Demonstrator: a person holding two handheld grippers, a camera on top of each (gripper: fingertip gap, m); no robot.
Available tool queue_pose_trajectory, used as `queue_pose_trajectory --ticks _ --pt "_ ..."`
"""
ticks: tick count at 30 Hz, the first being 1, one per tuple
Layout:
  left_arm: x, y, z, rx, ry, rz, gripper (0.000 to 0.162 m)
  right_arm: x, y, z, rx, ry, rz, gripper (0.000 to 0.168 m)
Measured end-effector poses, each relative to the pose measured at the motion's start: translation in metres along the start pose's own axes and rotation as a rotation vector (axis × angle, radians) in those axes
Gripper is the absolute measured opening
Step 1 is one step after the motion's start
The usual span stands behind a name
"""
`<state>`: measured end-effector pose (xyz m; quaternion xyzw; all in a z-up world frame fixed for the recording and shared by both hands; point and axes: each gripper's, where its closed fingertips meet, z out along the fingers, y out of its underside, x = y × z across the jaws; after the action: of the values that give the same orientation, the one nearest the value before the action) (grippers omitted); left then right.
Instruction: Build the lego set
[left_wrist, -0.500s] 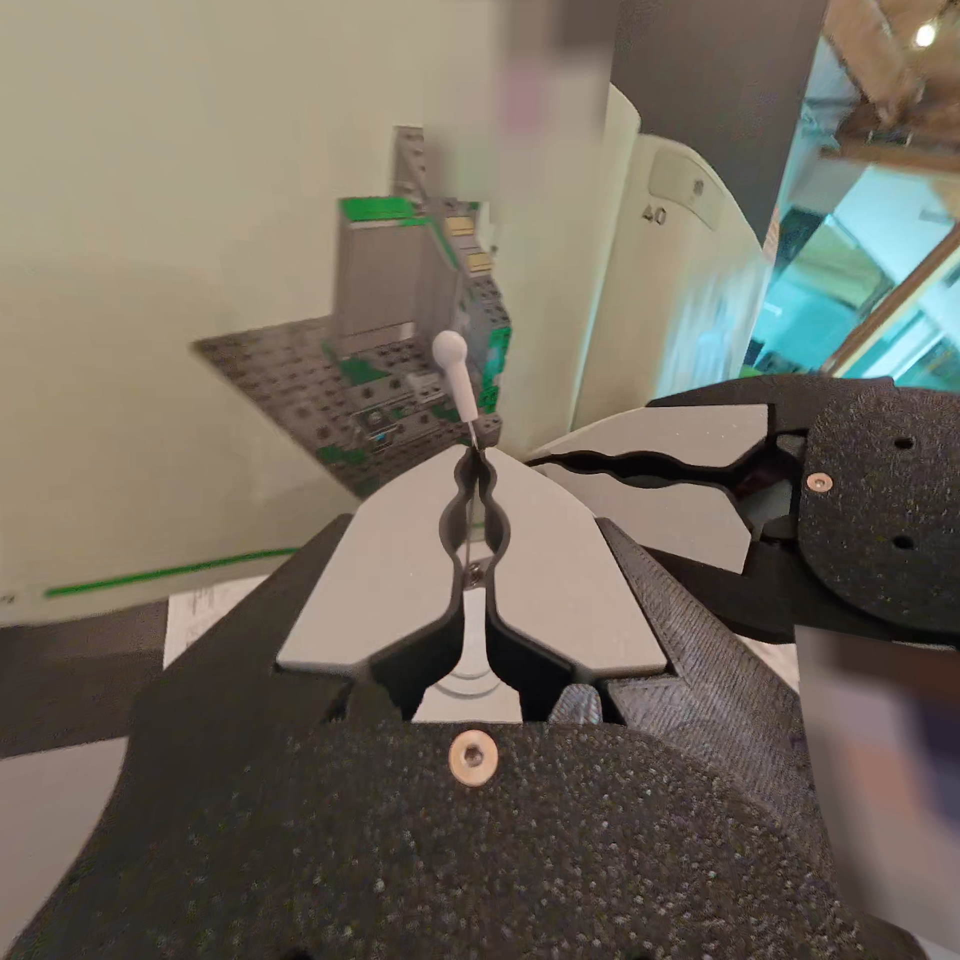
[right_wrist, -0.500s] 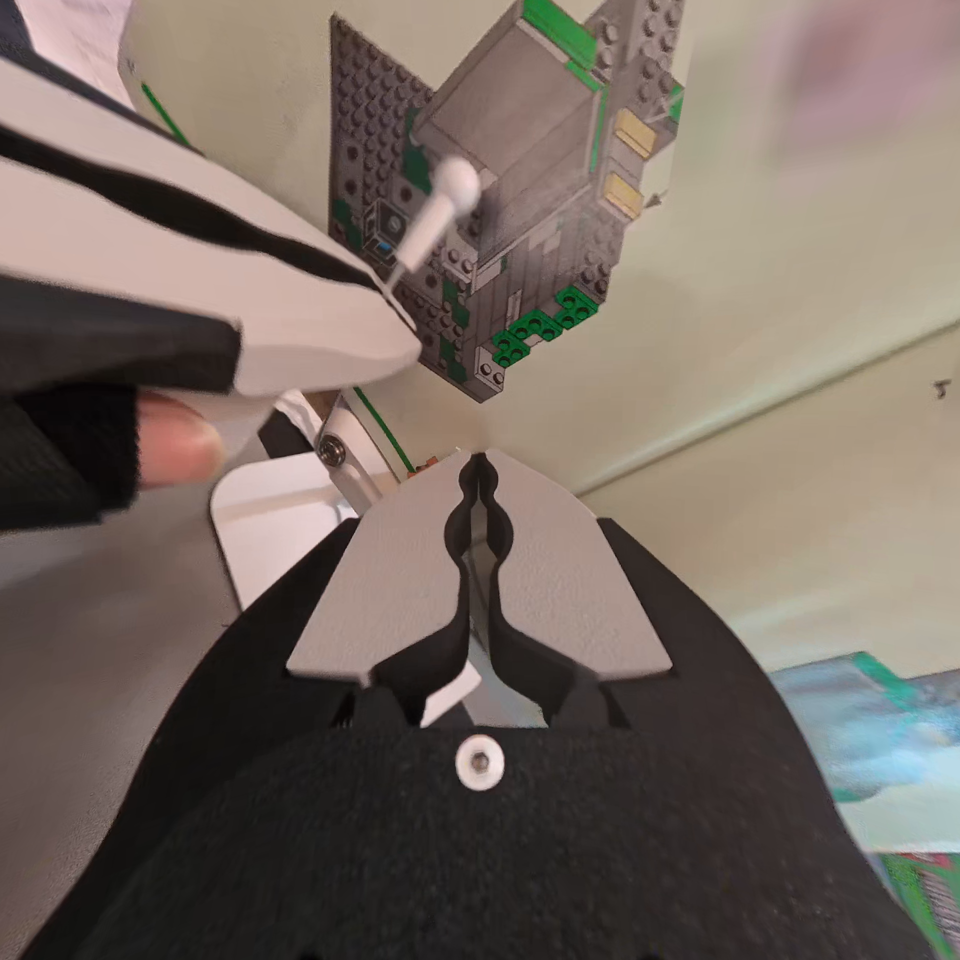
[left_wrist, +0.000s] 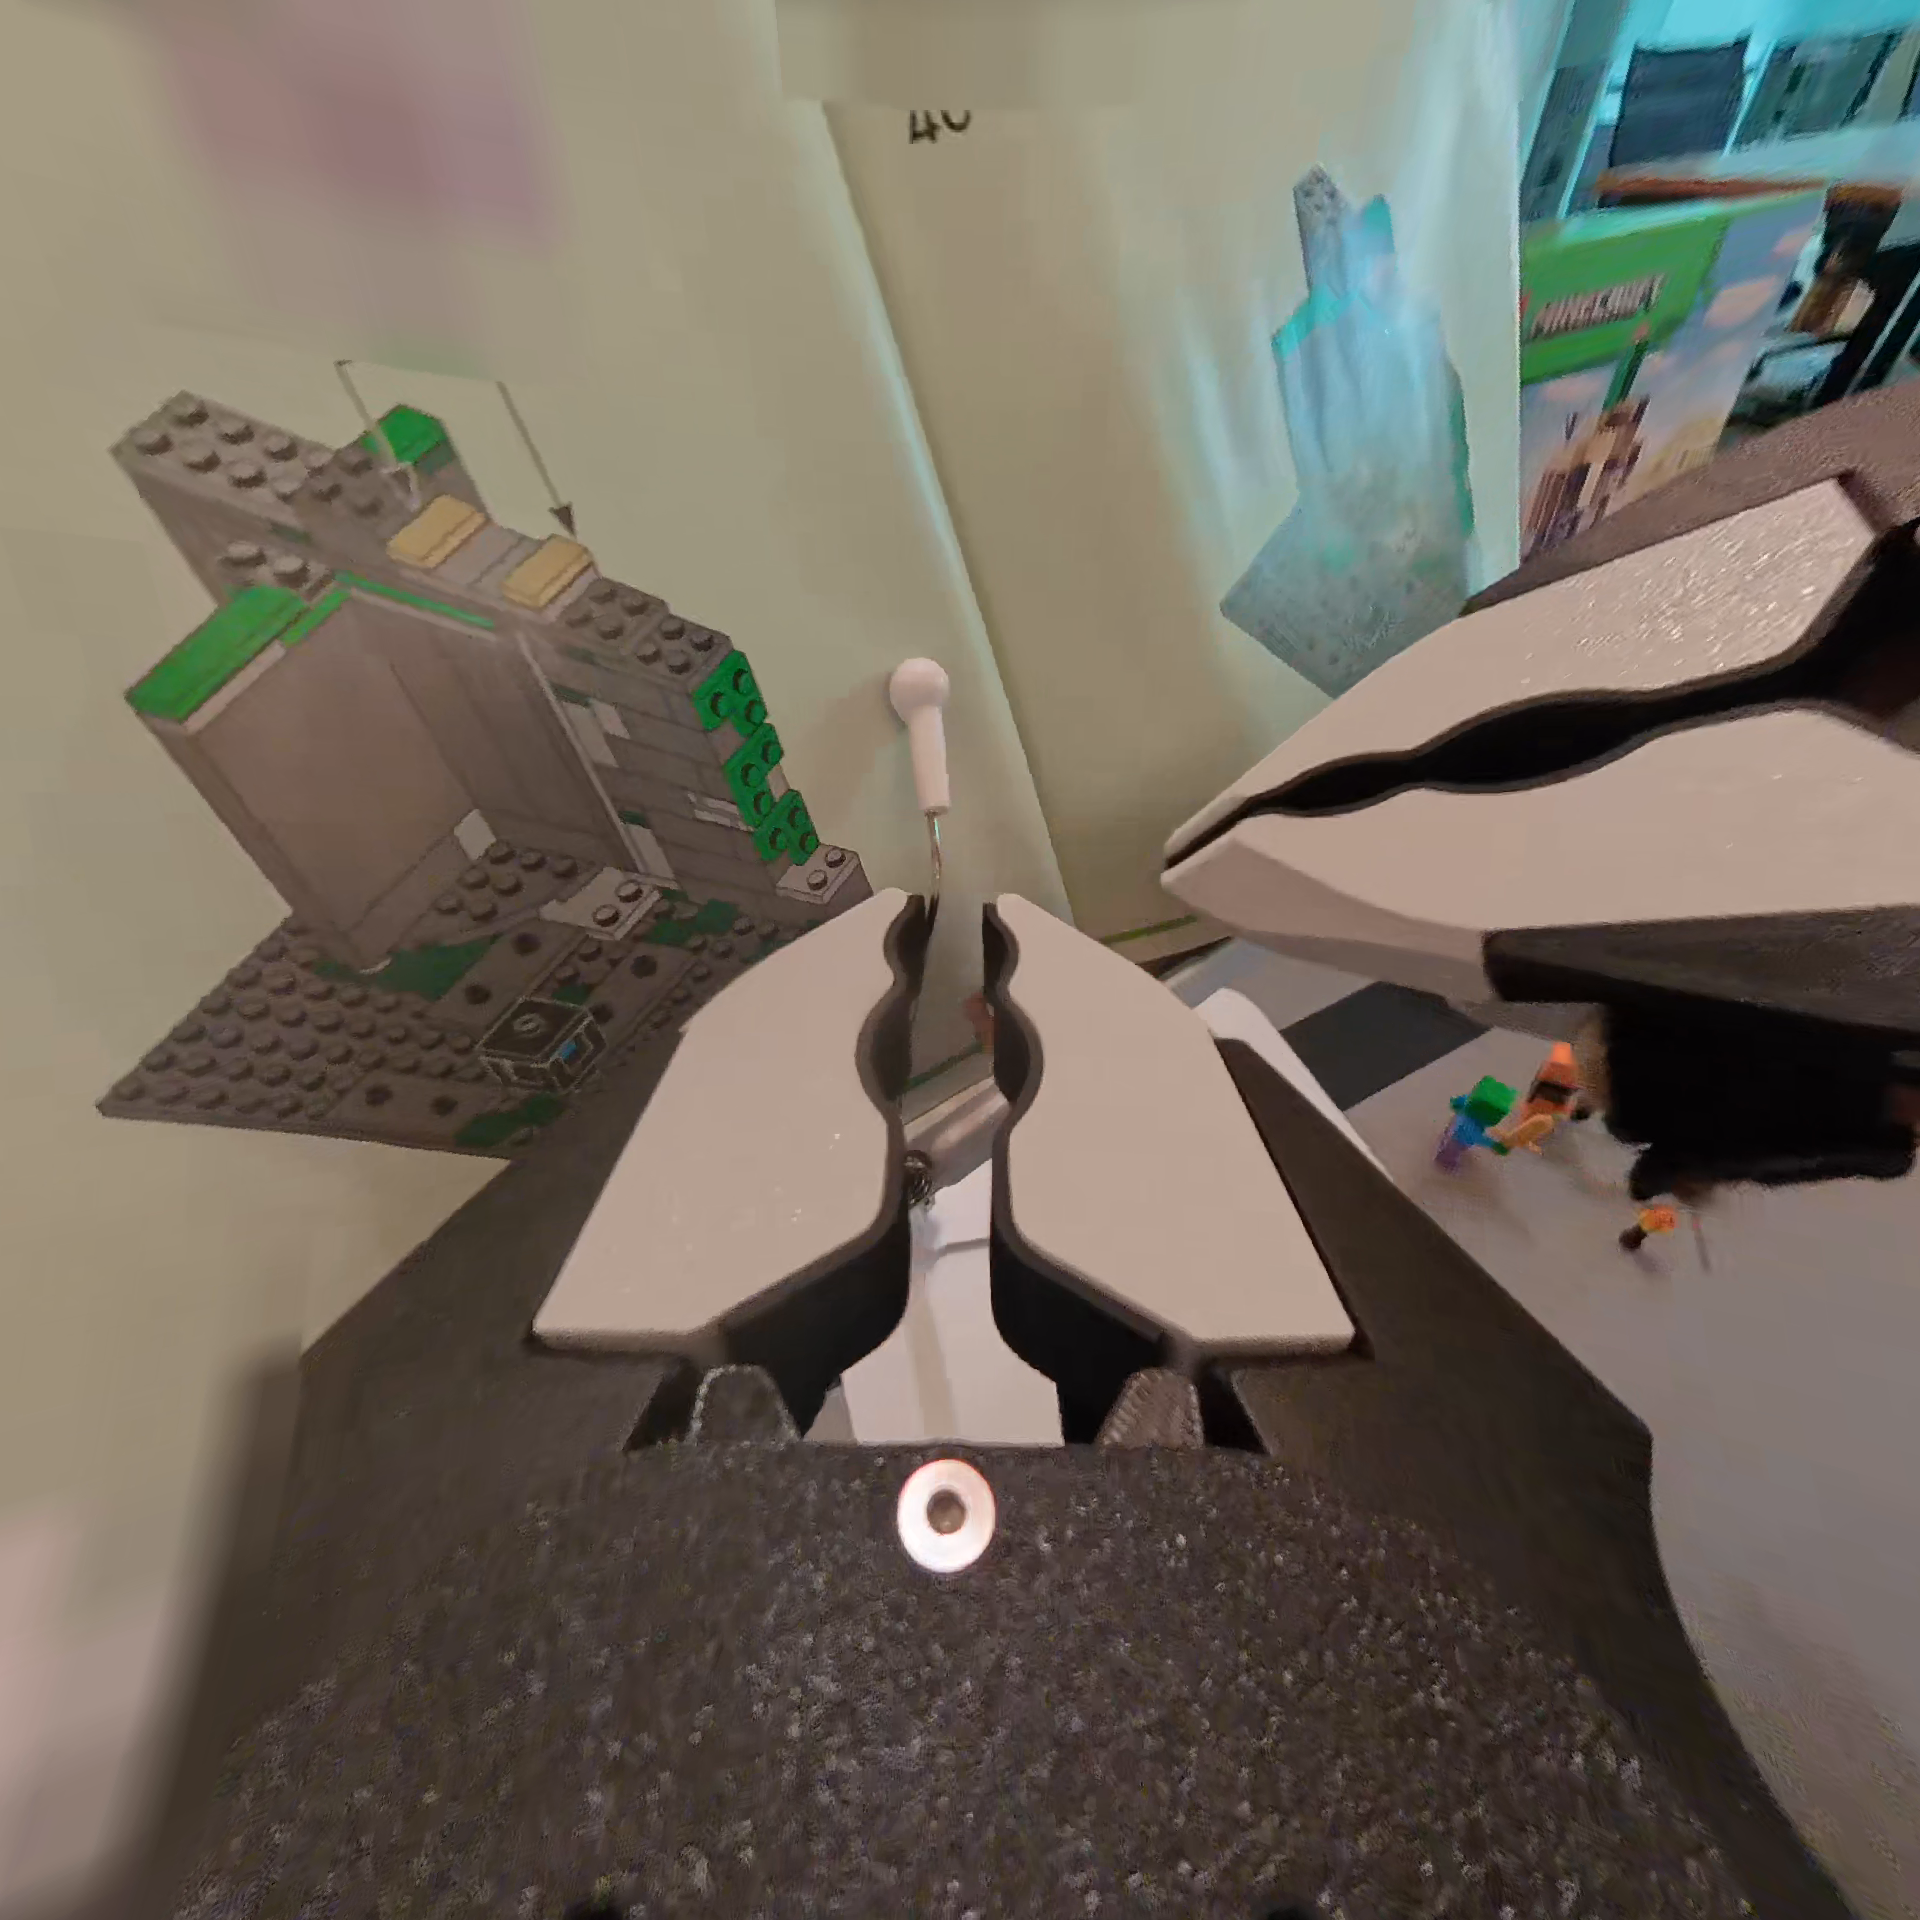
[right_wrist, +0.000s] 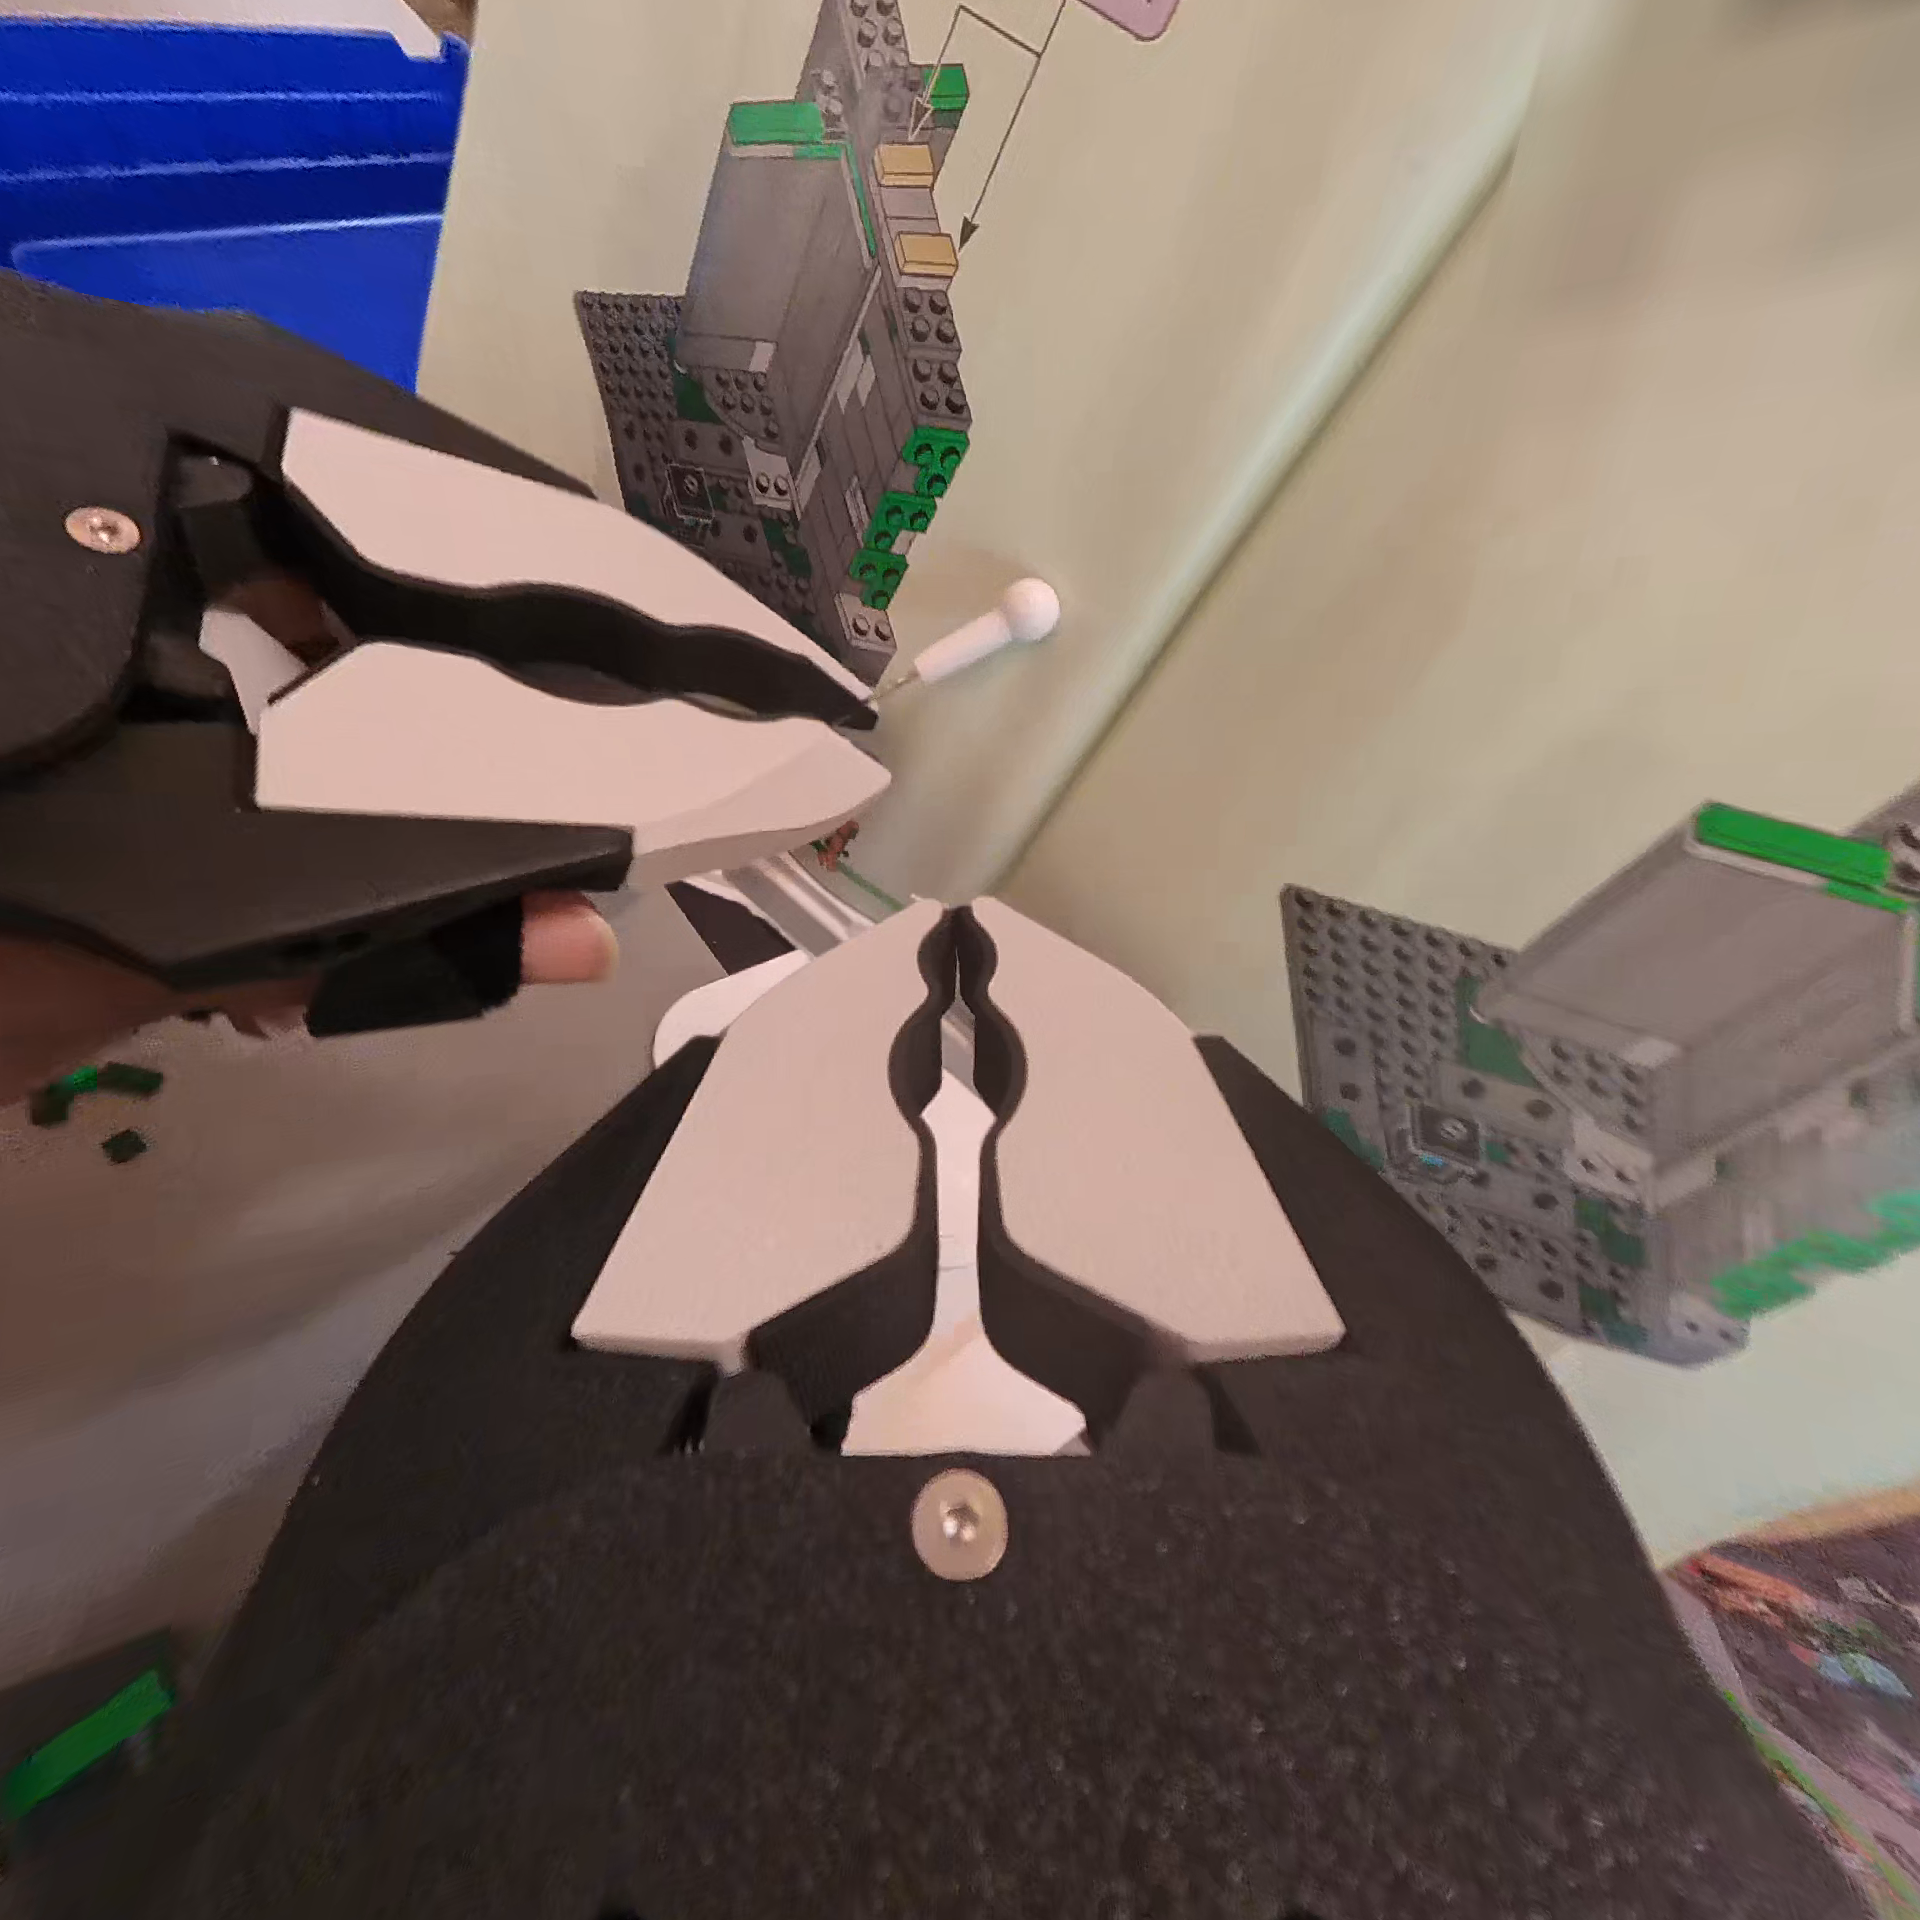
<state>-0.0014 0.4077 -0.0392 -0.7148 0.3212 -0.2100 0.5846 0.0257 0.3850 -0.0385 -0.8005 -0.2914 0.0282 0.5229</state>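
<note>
Pale-green manual pages (left_wrist: 644, 312) fill the background, propped upright. Your left gripper (left_wrist: 940, 914) has its jaws slightly parted, a thin white-knobbed pin (left_wrist: 920, 727) resting against one jaw at the fold — whether it is gripped, I cannot tell. Right gripper (right_wrist: 956, 914) is clenched, empty. Steady the pin at the fold; loose bricks (right_wrist: 94, 1091) and minifigures (left_wrist: 1507, 1117) lie on the tabletop (left_wrist: 1558, 1351) — room lies rightward.
</note>
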Motion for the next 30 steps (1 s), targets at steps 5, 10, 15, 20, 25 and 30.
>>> queue_pose_trajectory --ticks 5,10,15,20,25,30 --pt "-0.003 -0.008 -0.016 0.032 0.006 0.029 0.013 0.005 0.007 -0.014 0.030 0.013 0.006 0.000" --pt "-0.013 -0.010 -0.052 0.098 -0.044 0.029 0.008 0.008 0.008 -0.042 0.159 0.080 0.057 0.000" --pt "-0.030 0.003 -0.083 0.147 -0.126 -0.016 0.002 0.018 0.017 -0.076 0.352 0.239 0.186 0.000" --pt "-0.046 0.011 -0.101 0.180 -0.203 -0.072 0.000 0.031 0.041 -0.106 0.453 0.404 0.286 0.000" --pt "-0.059 0.011 -0.107 0.203 -0.275 -0.092 0.000 0.039 0.063 -0.117 0.471 0.417 0.374 0.000" --pt "-0.070 0.004 -0.105 0.213 -0.325 -0.086 0.000 0.047 0.066 -0.118 0.437 0.416 0.329 0.000"
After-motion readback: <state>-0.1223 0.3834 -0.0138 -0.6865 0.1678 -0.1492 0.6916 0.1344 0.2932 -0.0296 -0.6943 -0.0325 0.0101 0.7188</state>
